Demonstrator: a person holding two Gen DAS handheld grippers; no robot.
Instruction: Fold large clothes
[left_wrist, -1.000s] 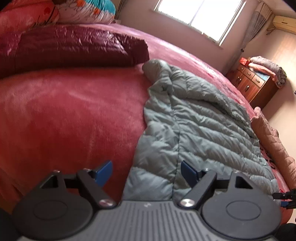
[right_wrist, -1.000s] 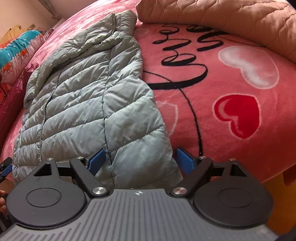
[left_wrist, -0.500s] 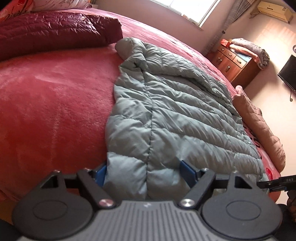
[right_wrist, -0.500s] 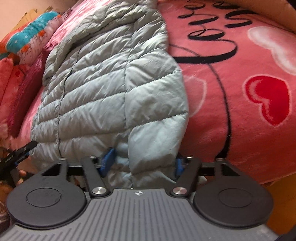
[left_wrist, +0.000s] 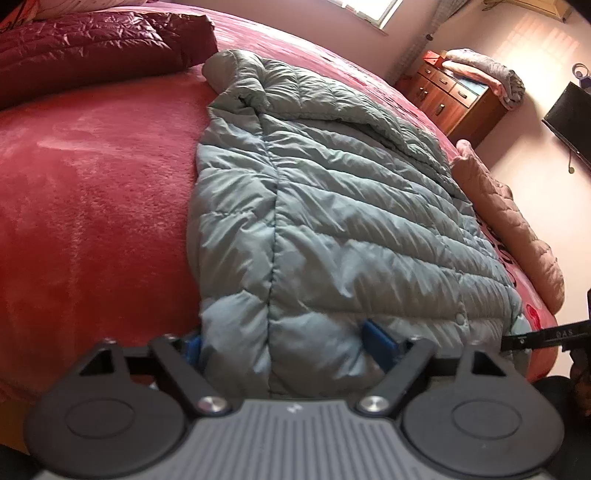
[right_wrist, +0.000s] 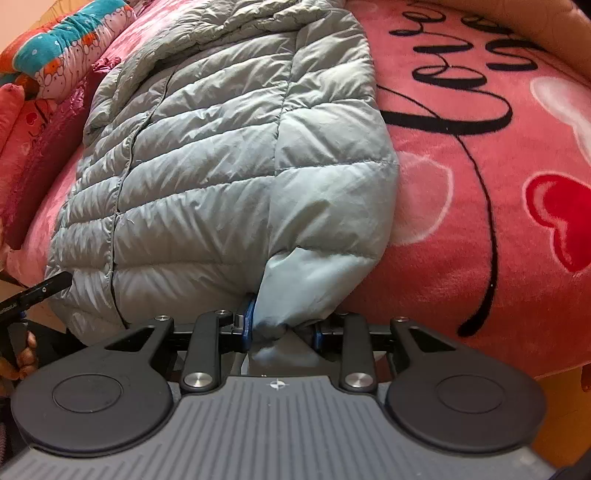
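Observation:
A grey-green puffer jacket (left_wrist: 351, 221) lies flat on the red bed blanket (left_wrist: 92, 221), its hem at the near edge of the bed. My left gripper (left_wrist: 284, 345) straddles the hem's left corner; its jaws are closing, with the padded fabric between the blue pads (left_wrist: 378, 345) and not visibly pinched. In the right wrist view the jacket (right_wrist: 221, 166) has its right hem corner bunched between the pads of my right gripper (right_wrist: 282, 326), whose jaws are closing on it. The tip of the other gripper shows at each view's side.
A dark red quilted coat (left_wrist: 92, 48) lies at the far left of the bed, and a tan quilt (left_wrist: 517, 229) lies along its right side. Patterned pillows (right_wrist: 74, 44) sit at the head. A wooden dresser (left_wrist: 454, 99) and a TV (left_wrist: 569, 118) stand by the wall.
Both grippers came forward and down onto the jacket's hem. The right jaws narrowed from wide open to gathering the hem corner. The left jaws narrowed a little around the other corner.

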